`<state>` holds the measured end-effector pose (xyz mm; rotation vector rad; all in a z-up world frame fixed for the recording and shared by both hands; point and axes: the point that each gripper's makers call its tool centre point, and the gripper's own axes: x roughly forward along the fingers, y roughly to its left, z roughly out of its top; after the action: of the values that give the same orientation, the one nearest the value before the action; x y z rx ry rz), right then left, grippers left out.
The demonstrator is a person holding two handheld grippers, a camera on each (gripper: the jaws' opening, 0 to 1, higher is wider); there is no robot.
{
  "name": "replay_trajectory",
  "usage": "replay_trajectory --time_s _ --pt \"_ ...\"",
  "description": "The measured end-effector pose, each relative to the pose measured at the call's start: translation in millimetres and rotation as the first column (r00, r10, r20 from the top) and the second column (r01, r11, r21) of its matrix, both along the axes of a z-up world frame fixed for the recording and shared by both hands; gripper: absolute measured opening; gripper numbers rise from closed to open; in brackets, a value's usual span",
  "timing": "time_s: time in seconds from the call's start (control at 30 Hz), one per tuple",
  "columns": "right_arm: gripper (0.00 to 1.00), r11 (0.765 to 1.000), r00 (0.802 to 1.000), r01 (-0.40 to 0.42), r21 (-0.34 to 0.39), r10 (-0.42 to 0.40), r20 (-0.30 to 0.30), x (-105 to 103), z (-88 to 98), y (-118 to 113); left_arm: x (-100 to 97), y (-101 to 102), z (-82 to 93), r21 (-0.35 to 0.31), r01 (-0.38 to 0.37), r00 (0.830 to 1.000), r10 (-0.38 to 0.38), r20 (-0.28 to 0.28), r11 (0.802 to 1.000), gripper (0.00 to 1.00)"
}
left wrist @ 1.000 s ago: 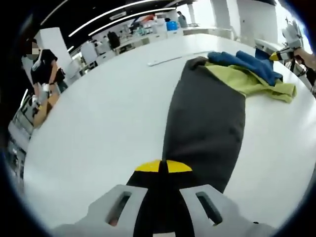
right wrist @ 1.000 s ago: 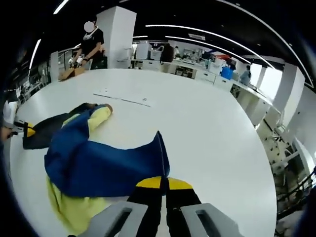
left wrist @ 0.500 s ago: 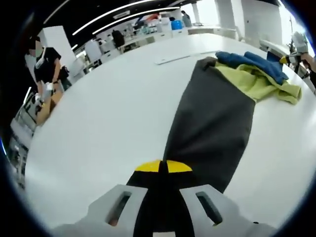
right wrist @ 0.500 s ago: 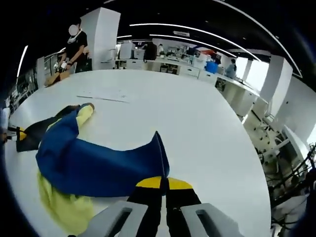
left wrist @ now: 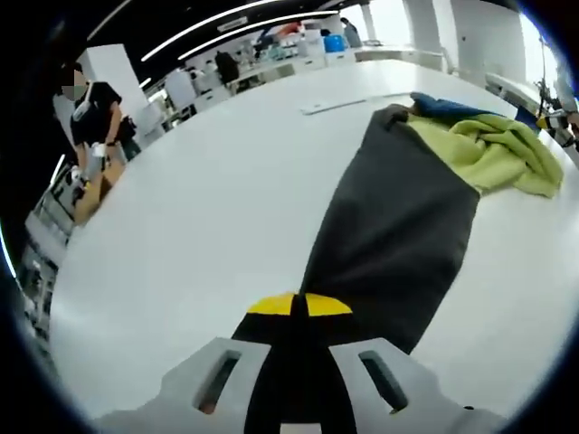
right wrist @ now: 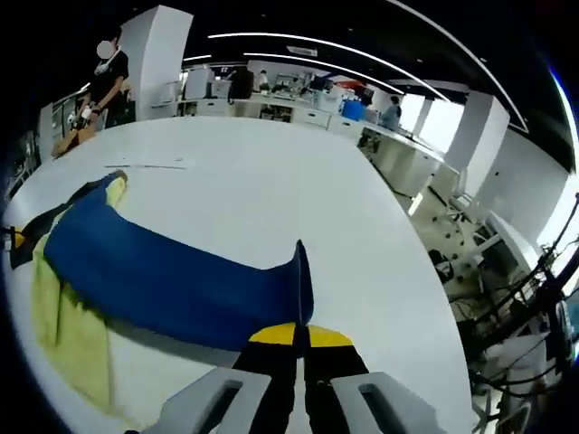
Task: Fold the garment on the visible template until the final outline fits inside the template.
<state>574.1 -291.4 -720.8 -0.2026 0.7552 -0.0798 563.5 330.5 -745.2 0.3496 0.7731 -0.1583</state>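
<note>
- My left gripper has its jaws pinched together on the dark grey end of the garment, the cloth running out from between the yellow tips.
- My right gripper is likewise clamped on the blue part of the garment, where a thin upright fold of fabric rises from the tips.
- In the left gripper view the dark grey panel stretches away from my jaws across the white table, fairly flat, ending in a rumpled yellow-green and blue bunch.
- In the right gripper view the blue panel spans in a taut band toward the yellow-green part, which droops loosely on the table.
- I judge the cloth light, soft and limp: it sags wherever unsupported and wrinkles readily, though it should not slip much from the jaws.
- Holding at edges or corners, as now, seems best; a pinch mid-panel would bunch it.
- I cannot make out the template.
</note>
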Motion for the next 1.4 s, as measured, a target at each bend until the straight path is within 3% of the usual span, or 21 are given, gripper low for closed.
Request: replay_trajectory --time_s 0.13,0.47,0.57,0.73,0.9,1.4 --pt "0.00 0.998 0.999 0.032 -0.053 -0.032 -0.009 -14.0 -2.3 -15.9 3.7 6.6 0.2 0.007 -0.012 1.000 0.012 0.003 1.000 0.00" --pt "0.00 0.990 0.992 0.114 -0.086 -0.117 -0.040 -46.7 -11.2 -46.6 8.1 17.1 1.2 0.022 -0.024 1.000 0.024 0.002 0.999 0.00" --pt "0.00 0.984 0.990 0.127 -0.128 -0.135 -0.051 -59.3 -11.2 -55.5 9.1 19.9 1.4 0.019 -0.033 0.999 0.033 0.003 0.999 0.00" --pt "0.00 0.980 0.985 0.158 -0.123 -0.166 -0.056 -78.8 -14.5 -61.5 10.9 21.4 1.5 -0.006 -0.055 0.998 0.055 0.002 0.998 0.00" --pt "0.00 0.975 0.979 0.182 -0.127 -0.193 -0.073 -92.3 -21.4 -66.6 13.0 21.8 1.3 0.020 -0.025 1.000 0.025 -0.002 1.000 0.00" --pt "0.00 0.977 0.980 0.177 -0.122 -0.186 -0.067 -83.7 -21.3 -70.8 18.8 25.1 2.5 0.038 -0.001 1.000 0.000 0.011 0.999 0.00"
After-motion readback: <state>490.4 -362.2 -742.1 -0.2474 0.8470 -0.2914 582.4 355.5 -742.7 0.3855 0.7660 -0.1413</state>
